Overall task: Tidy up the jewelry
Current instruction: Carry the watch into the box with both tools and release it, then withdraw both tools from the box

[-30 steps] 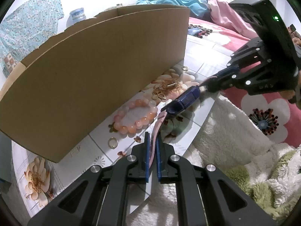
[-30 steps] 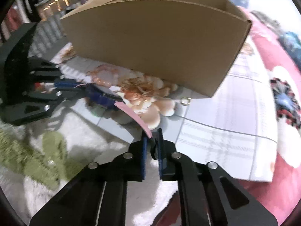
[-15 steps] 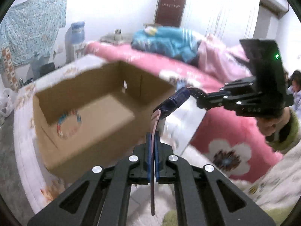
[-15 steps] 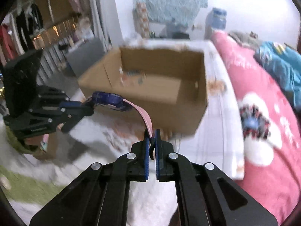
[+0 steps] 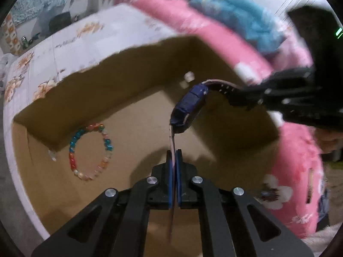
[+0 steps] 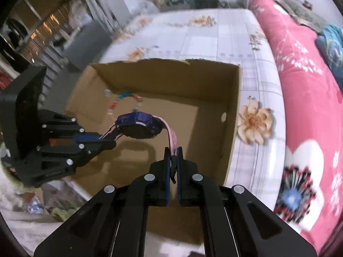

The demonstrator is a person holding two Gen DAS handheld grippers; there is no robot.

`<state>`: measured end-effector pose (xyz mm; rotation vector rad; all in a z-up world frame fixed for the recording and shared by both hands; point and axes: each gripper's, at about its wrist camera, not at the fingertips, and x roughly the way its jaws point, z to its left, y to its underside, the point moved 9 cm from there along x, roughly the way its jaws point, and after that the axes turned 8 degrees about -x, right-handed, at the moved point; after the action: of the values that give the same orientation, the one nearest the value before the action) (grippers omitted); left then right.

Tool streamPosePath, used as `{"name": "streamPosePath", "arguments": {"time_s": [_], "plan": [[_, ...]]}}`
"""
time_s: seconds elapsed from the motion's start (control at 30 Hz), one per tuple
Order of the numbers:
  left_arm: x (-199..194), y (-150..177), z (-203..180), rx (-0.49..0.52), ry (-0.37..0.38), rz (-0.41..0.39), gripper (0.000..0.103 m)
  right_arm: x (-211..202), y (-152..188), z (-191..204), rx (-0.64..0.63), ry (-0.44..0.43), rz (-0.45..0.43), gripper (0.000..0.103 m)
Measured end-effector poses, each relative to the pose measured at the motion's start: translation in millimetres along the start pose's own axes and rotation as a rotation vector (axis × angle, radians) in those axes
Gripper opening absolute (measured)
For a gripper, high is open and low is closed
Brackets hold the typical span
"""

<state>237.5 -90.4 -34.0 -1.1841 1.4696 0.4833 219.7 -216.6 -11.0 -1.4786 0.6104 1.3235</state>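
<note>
Left wrist view looks down into the open cardboard box (image 5: pixel 133 98), and my left gripper (image 5: pixel 174 156) has its two pads pinched together on one pink strap end of the watch (image 5: pixel 189 107). Its dark blue case hangs in the air above the box floor, tilted on edge, with the other strap end running off to the right into my right gripper (image 5: pixel 240 100), whose black fingers are closed on it. On the box floor to the left lies a bracelet of coloured beads (image 5: pixel 91 152), a full ring, well apart from the watch.

From the right wrist, my right gripper (image 6: pixel 174 156) is clamped on the pink strap, which rises from between the pads and curves left to the watch (image 6: pixel 138 126). Beyond it my left gripper (image 6: pixel 111 137) holds the far strap end, so the watch is strung between both hands over the box (image 6: pixel 233 107). The beaded bracelet (image 6: pixel 124 100) shows behind the watch near the far wall. The box sits on a pale sheet with orange flowers (image 6: pixel 214 40), beside a pink flowered quilt (image 6: pixel 308 98)
</note>
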Motion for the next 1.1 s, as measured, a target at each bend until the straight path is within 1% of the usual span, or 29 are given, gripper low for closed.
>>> {"name": "streamPosePath", "arguments": {"time_s": [0.03, 0.07, 0.1, 0.13, 0.17, 0.23, 0.3, 0.33, 0.37, 0.43, 0.47, 0.5, 0.57, 0.6, 0.63, 0.67, 0.73, 0.8, 0.83, 0.9, 0.97, 1.1], "plan": [[10.6, -3.9, 6.3, -0.015, -0.032, 0.029, 0.004, 7.6, -6.9, -4.6, 0.002, 0.011, 0.012, 0.005], [19.9, -7.2, 11.8, -0.028, -0.048, 0.059, 0.009, 11.8, -12.0, -7.8, 0.001, 0.010, 0.018, 0.007], [24.6, -10.1, 15.8, -0.034, -0.061, 0.068, 0.011, 18.7, -17.1, -12.1, 0.002, 0.018, 0.012, 0.008], [29.8, -14.7, 21.5, -0.043, -0.089, 0.067, 0.018, 23.7, -21.6, -17.3, 0.006, 0.029, 0.002, 0.010], [32.8, -16.8, 24.6, -0.052, -0.096, 0.068, 0.028, 26.3, -25.6, -19.7, 0.005, 0.035, -0.006, 0.010], [38.4, -17.8, 27.6, -0.087, -0.064, 0.085, 0.040, 22.4, -35.1, -23.0, 0.009, 0.025, -0.037, 0.010], [38.0, -17.9, 29.8, -0.093, -0.061, 0.076, 0.042, 13.2, -41.2, -26.5, 0.010, 0.024, -0.075, 0.014], [36.0, -18.5, 33.5, -0.091, -0.078, 0.061, 0.042, 8.0, -42.0, -27.0, 0.011, 0.022, -0.096, 0.015], [33.0, -18.1, 35.8, -0.092, -0.088, 0.046, 0.043, 5.4, -46.1, -27.7, 0.010, 0.021, -0.104, 0.015], [23.9, -22.1, 39.7, -0.101, -0.080, 0.014, 0.043, 1.2, -46.9, -27.4, 0.003, 0.018, -0.117, 0.015], [16.6, -21.9, 40.1, -0.103, -0.075, -0.008, 0.045, 0.8, -44.6, -23.6, -0.005, 0.004, -0.108, 0.015], [11.1, -22.9, 40.4, -0.100, -0.072, -0.025, 0.046, 4.4, -43.5, -19.6, -0.014, -0.014, -0.088, 0.015], [-12.0, -20.2, 36.5, -0.081, -0.065, -0.100, 0.053, 16.5, -35.9, -4.9, -0.054, -0.067, -0.014, 0.018], [-20.5, -19.6, 34.2, -0.073, -0.058, -0.127, 0.056, 27.6, -30.2, 4.9, -0.080, -0.086, 0.039, 0.019], [-34.6, -15.5, 32.5, -0.065, -0.048, -0.171, 0.061, 37.6, -24.2, 13.3, -0.105, -0.093, 0.088, 0.022], [-46.4, -9.8, 31.0, -0.063, -0.043, -0.208, 0.064, 45.5, -20.2, 18.2, -0.122, -0.087, 0.120, 0.023], [-62.8, 1.8, 27.9, -0.058, -0.037, -0.264, 0.065, 69.2, -12.6, 28.6, -0.156, -0.074, 0.212, 0.023], [-77.0, 14.9, 26.9, -0.062, -0.040, -0.309, 0.066, 86.8, -9.3, 33.3, -0.166, -0.068, 0.277, 0.023], [-84.3, 22.3, 26.2, -0.066, -0.035, -0.333, 0.066, 97.0, -9.2, 33.1, -0.178, -0.043, 0.317, 0.023], [-97.6, 38.2, 25.3, -0.069, -0.027, -0.382, 0.067, 107.6, -12.9, 30.1, -0.184, -0.006, 0.348, 0.024], [-105.4, 51.9, 24.7, -0.055, -0.022, -0.416, 0.071, 109.9, -21.5, 29.0, -0.171, -0.002, 0.355, 0.030], [-115.8, 82.6, 30.0, -0.035, -0.038, -0.466, 0.074, 115.1, -36.6, 25.4, -0.169, 0.042, 0.342, 0.031]]}}
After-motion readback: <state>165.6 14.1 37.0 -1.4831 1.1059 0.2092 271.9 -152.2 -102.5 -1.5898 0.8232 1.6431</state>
